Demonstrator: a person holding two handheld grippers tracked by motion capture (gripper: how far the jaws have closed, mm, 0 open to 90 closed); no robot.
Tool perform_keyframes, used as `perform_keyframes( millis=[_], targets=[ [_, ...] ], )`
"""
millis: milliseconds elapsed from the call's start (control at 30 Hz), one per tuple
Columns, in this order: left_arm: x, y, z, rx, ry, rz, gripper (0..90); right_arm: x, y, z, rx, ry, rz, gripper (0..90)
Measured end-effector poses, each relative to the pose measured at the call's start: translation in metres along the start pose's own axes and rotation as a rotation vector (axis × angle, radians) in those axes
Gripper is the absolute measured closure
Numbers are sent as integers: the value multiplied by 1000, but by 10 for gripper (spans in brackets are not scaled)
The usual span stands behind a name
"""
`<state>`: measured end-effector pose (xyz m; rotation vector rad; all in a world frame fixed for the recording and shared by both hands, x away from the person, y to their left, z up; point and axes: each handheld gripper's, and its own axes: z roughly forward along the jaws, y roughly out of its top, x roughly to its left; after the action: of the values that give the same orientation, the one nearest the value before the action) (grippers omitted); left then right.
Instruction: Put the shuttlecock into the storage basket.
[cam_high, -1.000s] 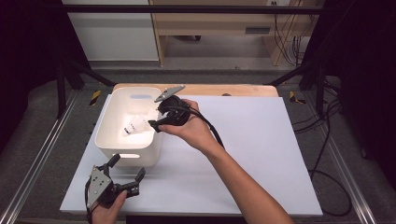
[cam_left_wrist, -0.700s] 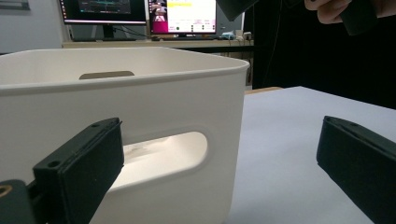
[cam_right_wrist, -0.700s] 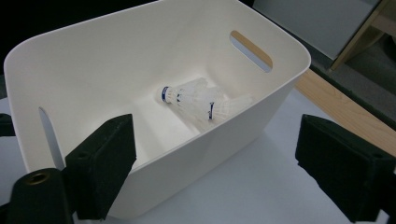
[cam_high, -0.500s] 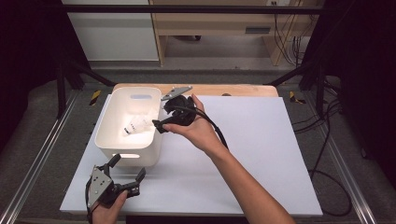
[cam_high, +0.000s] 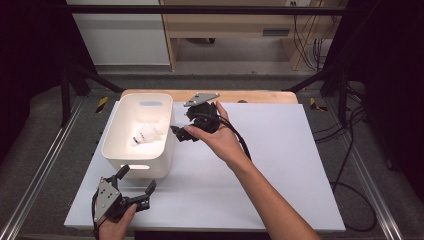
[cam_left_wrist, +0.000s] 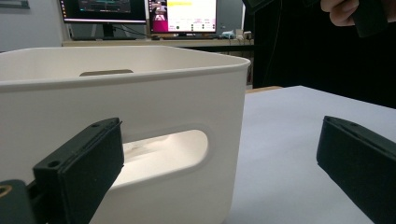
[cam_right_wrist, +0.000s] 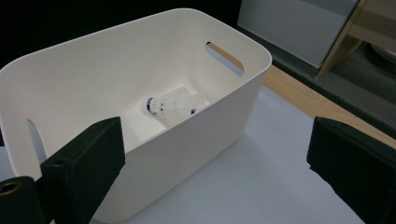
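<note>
The shuttlecock (cam_right_wrist: 173, 106) lay on its side inside the bin (cam_high: 123, 155), cork toward the near wall, below the empty, wide-spread right gripper (cam_high: 179, 133), the nearer tool.

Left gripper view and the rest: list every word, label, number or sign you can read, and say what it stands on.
No text can be read anywhere.
Monitors behind the white bin, left gripper view: coloured screen content, too small and blurred to read.
Shuttlecock in the bin, right gripper view: a blue band and small blue marks, too small to read.
Bin walls, white table sheet, both grippers: no lettering seen.
</note>
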<state>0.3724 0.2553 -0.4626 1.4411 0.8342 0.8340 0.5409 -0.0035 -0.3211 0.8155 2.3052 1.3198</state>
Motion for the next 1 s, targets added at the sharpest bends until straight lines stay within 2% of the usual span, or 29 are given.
perform_keyframes(
  millis=[133,467,867,1000],
  targets=[
    [1,0,-1,-2,4,-2,8,-3,-1,-6,-26,-10,8,47],
    [-2,1,0,2,-2,6,8,-9,-4,-26,-75,-48,-9,48],
    [-2,0,1,4,-1,11,8,-17,-6,-43,-146,-100,19,43],
    [-1,0,0,4,1,8,8,-20,-8,-48,-153,-101,31,44]
  ],
)
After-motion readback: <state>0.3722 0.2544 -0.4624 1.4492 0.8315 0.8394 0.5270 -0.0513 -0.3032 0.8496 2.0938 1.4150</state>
